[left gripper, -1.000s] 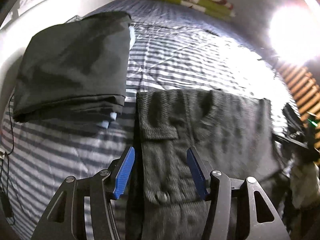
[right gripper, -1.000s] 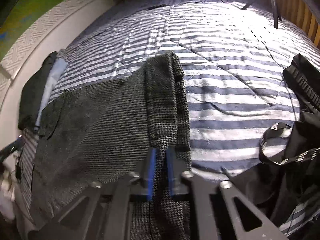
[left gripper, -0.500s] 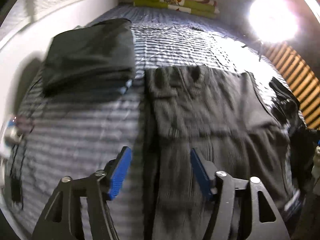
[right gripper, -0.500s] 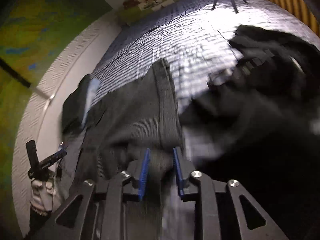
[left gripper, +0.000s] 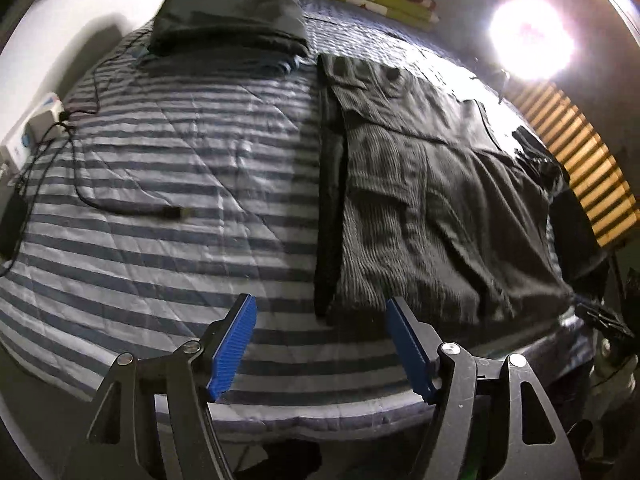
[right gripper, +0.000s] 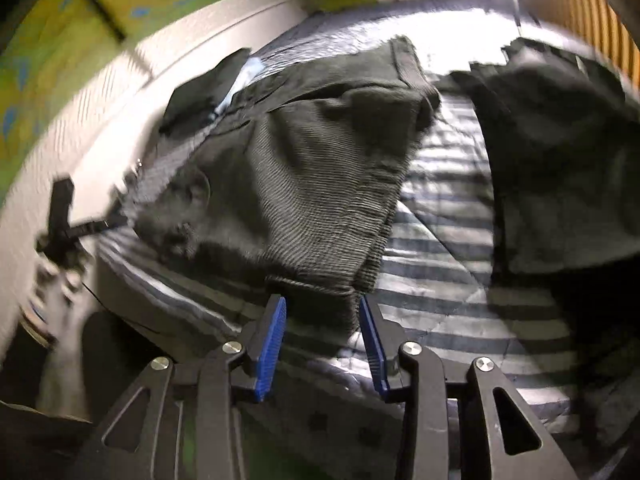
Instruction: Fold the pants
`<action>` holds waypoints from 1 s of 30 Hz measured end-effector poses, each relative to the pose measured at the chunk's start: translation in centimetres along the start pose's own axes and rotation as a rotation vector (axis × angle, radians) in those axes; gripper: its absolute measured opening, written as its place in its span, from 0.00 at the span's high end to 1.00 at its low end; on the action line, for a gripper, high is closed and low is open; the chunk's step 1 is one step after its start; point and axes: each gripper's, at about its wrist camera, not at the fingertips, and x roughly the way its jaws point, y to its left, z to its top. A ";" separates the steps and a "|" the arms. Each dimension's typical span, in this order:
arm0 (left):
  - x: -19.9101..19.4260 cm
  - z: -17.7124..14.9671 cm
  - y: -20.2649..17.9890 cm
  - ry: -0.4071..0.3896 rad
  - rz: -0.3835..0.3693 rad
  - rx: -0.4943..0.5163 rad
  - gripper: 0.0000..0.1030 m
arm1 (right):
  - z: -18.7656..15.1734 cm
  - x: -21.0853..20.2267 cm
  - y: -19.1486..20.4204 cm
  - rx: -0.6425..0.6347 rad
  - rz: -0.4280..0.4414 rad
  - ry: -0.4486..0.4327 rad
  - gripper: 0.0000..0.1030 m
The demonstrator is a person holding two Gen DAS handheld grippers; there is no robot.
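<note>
Grey corduroy-like pants [left gripper: 420, 200] lie spread flat on the striped bed cover [left gripper: 160, 160], running from the far side toward the near edge. My left gripper [left gripper: 322, 344] hangs open over the near edge of the bed, just short of the pants' hem, with nothing between its blue pads [left gripper: 236, 344]. In the right wrist view the pants [right gripper: 312, 184] end in a hem corner that reaches between the tips of my right gripper [right gripper: 322, 340]. Its jaws are opening and its pads [right gripper: 272, 344] stand clear of the cloth.
A folded dark garment [left gripper: 228, 20] lies at the far left of the bed. Another dark garment [right gripper: 560, 152] is heaped to the right of the pants. A black cable [left gripper: 120, 204] crosses the cover from a power strip [left gripper: 40, 124]. A bright lamp [left gripper: 528, 36] glares at the back right.
Both grippers have drawn back toward the near edge of the bed. The right gripper, shut on the pants' hem a second ago, has let go. The left jaws have widened.
</note>
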 end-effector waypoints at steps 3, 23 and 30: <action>1.2 -0.1 -0.3 0.011 0.001 0.010 0.30 | 0.0 0.8 1.7 -0.072 -0.067 -0.010 0.58; 3.2 0.3 -4.2 0.022 0.002 0.146 0.84 | -1.1 2.3 2.3 -0.215 -0.140 0.012 0.92; -0.7 2.6 -4.0 -0.078 -0.037 0.087 0.86 | 1.8 -1.9 2.6 -0.169 -0.093 -0.108 0.93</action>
